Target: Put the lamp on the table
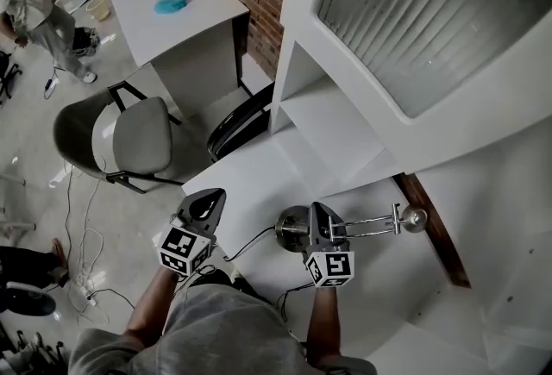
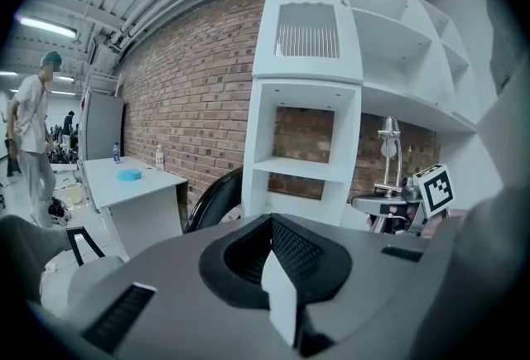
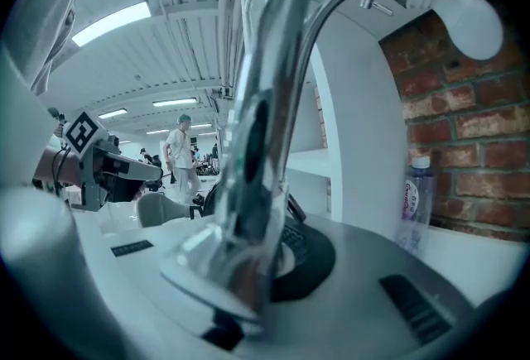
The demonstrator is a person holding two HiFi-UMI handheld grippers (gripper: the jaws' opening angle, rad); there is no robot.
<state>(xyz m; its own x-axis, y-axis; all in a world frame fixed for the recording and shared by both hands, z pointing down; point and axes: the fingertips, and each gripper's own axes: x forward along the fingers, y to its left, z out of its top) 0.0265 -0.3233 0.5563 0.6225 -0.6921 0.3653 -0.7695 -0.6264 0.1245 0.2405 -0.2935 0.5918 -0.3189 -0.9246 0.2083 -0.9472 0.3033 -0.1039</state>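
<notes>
Right gripper [image 1: 321, 216] jaws pinched the chrome stem of the lamp [image 1: 373, 228], held over the white table [image 1: 250, 179]. Left gripper [image 1: 205, 204] nearby, its 2 jaws pressed together, empty.

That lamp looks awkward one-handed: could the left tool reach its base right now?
Probably yes. The left tool is empty beside the lamp, with open space between it and the base; the right tool grips the stem.

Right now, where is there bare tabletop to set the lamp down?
Bare tabletop lies between the shelf unit and the lamp held in the right tongs. Crowded at the near edge: the lamp's cord and the left tongs.
</notes>
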